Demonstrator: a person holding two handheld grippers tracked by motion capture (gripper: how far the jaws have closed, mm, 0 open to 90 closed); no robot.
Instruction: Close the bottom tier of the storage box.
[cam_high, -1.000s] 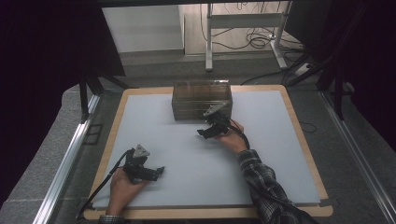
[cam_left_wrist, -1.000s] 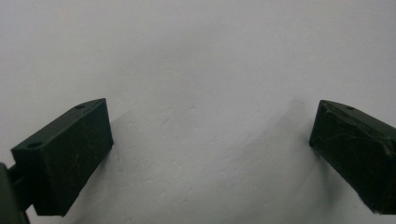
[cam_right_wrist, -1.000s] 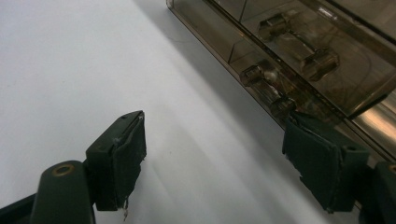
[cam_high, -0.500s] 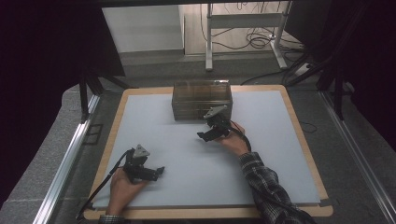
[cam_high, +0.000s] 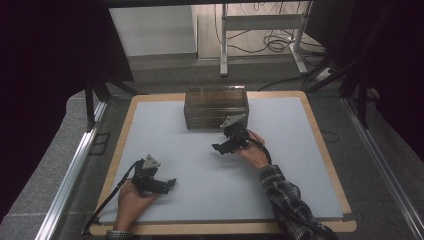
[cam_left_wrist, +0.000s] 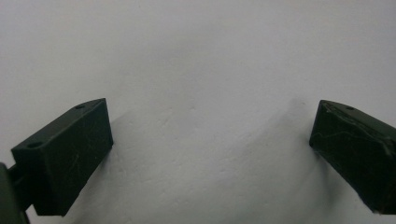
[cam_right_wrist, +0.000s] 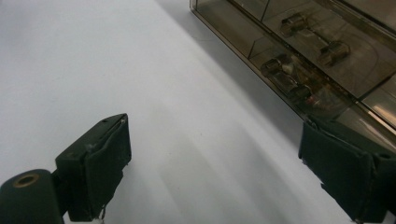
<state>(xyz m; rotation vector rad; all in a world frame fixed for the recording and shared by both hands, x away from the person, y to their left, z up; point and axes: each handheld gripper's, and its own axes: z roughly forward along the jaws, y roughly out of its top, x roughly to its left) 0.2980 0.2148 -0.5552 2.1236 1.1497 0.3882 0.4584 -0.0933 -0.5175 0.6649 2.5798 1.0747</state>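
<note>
A smoky clear plastic box (cam_high: 216, 107) with drawers stands at the far middle of the white mat (cam_high: 200, 160). In the right gripper view the box (cam_right_wrist: 308, 56) shows small metal parts behind its clear front. My right gripper (cam_high: 221, 148) is open just in front of the box's right end, its jaws wide apart over bare mat (cam_right_wrist: 215, 154). My left gripper (cam_high: 171, 183) rests low near the front left of the mat, also open, with nothing between its jaws (cam_left_wrist: 210, 154).
The mat lies on a wooden board (cam_high: 320, 135) with a raised rim. Metal rails (cam_high: 70, 175) run along both sides. A desk frame (cam_high: 265, 30) and cables lie on the floor beyond the table.
</note>
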